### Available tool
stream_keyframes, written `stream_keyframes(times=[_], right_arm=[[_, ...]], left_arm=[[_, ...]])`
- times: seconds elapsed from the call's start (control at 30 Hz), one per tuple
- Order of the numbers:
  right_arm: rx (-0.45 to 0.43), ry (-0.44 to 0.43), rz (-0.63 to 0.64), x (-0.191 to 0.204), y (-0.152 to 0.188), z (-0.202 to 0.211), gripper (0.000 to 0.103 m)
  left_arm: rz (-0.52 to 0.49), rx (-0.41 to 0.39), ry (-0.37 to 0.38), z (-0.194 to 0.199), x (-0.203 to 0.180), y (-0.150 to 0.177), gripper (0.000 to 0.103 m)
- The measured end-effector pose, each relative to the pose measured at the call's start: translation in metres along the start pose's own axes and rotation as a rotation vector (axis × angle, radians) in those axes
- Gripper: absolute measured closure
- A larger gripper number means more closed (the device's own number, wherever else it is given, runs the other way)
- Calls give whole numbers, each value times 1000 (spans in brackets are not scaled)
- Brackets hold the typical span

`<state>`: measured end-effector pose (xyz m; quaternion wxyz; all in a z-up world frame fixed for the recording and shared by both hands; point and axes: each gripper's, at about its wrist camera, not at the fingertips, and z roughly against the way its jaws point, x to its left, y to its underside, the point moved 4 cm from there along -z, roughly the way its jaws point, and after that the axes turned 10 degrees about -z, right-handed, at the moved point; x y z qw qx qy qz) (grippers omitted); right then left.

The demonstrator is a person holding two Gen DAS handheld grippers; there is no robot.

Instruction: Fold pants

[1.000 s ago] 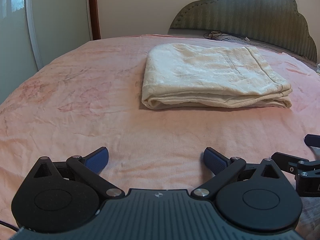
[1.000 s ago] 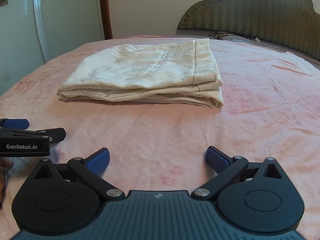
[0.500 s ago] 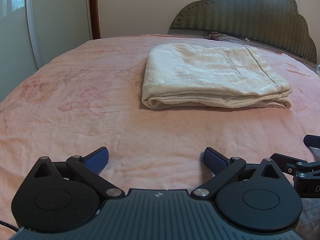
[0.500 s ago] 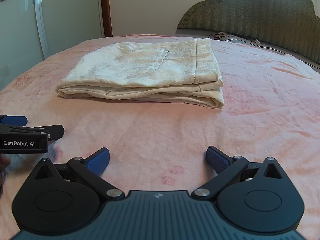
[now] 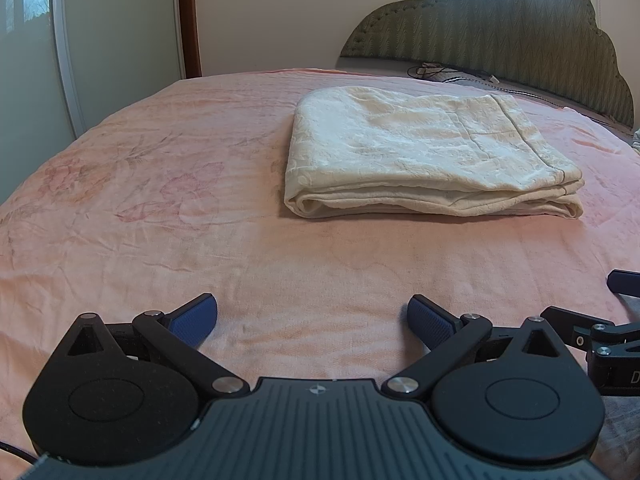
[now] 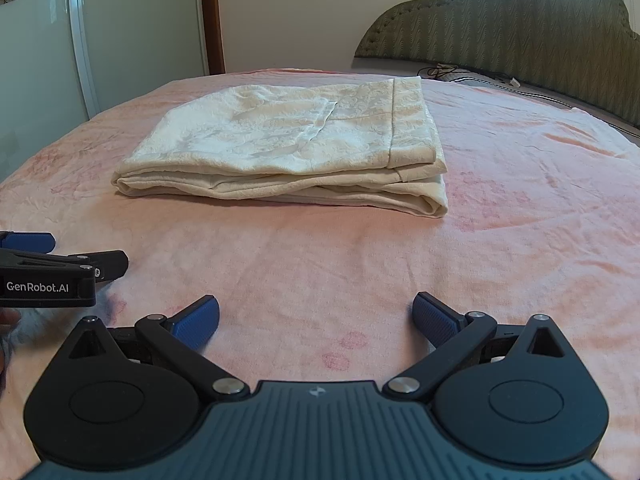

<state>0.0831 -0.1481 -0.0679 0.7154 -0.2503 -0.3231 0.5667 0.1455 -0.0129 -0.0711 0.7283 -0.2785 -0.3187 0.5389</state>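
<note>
The cream-white textured pants (image 5: 432, 156) lie folded into a flat rectangle of several layers on the pink bed cover with a faint flower print (image 5: 160, 208), near the middle of the bed and closer to the dark green padded headboard (image 5: 512, 36) than to the grippers. In the right wrist view the same pants (image 6: 288, 148) show the stacked folded edges on the near side. The left gripper (image 5: 312, 320) is low over the cover, well apart from the pants; its jaws stand wide and its blue ribbed pads (image 5: 196, 318) hold nothing. The right gripper (image 6: 316, 318) is also low over the cover, with jaws wide and nothing between the blue pads (image 6: 434, 318). The two grippers are side by side, each one visible at the edge of the other's view. Behind the bed, on the left, stands a pale sliding wardrobe door with small flower stickers (image 6: 40, 40).
</note>
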Motion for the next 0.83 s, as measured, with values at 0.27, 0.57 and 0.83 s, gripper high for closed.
stream_keyframes(times=[0.27, 0.57, 0.83], right_arm=[[0, 0, 0, 0, 0, 0, 0], [0, 0, -1, 0, 0, 0, 0], [0, 0, -1, 0, 0, 0, 0]], left_arm=[[0, 1, 0, 0, 0, 0, 0], [5, 1, 2, 0, 0, 1, 0], [4, 1, 1, 0, 0, 1, 0]])
